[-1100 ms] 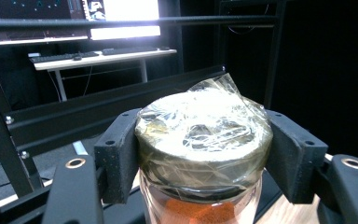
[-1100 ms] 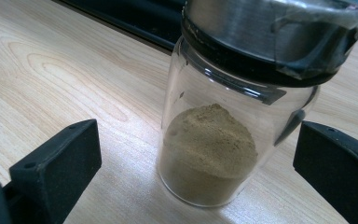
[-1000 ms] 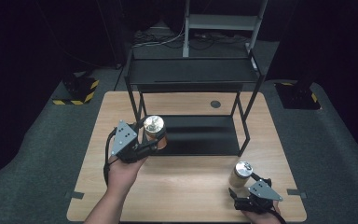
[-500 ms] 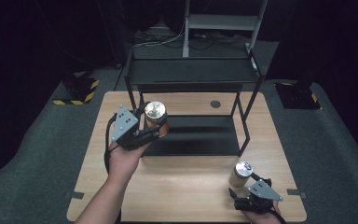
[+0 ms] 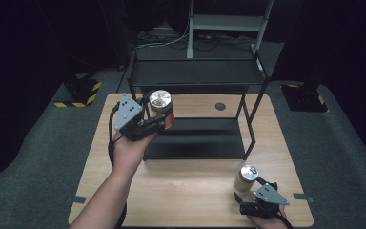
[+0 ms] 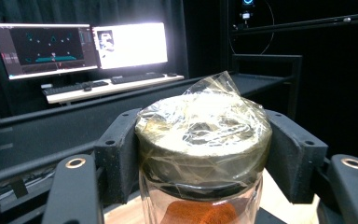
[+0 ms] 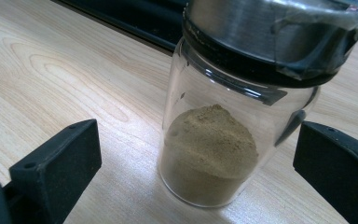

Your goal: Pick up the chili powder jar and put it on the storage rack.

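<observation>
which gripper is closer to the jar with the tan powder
Right. The right gripper sits at the tan powder jar, jaws open either side without touching. The left gripper is across the table by the black rack, shut on an orange spice jar.

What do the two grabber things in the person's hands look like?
Each hand-held gripper, left and right, is black, with two blocky black jaws and a grey three-cornered plate on top. A black cable loops from the left one. The person's forearm is bare, with no sleeve.
</observation>
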The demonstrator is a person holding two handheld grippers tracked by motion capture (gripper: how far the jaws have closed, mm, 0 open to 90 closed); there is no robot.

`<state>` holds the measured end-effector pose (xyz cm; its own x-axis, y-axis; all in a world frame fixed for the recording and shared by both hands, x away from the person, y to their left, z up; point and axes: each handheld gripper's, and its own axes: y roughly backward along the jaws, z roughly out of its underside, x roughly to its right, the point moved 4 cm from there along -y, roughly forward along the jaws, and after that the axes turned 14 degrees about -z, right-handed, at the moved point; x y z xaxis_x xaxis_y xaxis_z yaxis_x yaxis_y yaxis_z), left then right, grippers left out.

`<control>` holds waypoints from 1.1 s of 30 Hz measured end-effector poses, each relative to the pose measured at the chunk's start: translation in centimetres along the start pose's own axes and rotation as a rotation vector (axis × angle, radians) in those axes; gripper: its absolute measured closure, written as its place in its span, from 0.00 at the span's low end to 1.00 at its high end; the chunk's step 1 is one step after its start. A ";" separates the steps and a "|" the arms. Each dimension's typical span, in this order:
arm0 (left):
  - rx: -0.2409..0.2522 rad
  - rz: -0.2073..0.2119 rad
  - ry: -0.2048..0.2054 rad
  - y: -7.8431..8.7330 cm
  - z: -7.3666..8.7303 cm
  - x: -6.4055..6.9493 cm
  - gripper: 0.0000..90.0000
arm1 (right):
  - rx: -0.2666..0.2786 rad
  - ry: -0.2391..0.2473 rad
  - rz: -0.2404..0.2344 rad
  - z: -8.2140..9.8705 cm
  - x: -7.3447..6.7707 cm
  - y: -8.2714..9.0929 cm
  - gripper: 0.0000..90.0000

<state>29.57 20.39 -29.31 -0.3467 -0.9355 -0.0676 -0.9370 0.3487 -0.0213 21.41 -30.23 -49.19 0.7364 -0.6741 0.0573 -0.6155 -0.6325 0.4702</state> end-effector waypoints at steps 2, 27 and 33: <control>0.007 -0.002 0.001 -0.2 -0.3 0.0 0.38 | -0.001 0.001 -0.002 0.0 0.0 0.0 0.00; 0.065 -0.048 0.009 -2.8 -4.6 -0.5 0.38 | 0.001 0.007 -0.002 0.0 -0.1 0.0 0.00; 0.068 -0.056 -0.005 -3.5 -5.2 -0.2 0.38 | 0.003 0.007 -0.003 0.1 -0.1 0.0 0.00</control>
<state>32.73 19.09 -24.06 -0.2939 -0.9533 -0.0689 -0.9495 0.2995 -0.0932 21.33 -30.24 -49.23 0.7399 -0.6699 0.0619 -0.6144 -0.6355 0.4676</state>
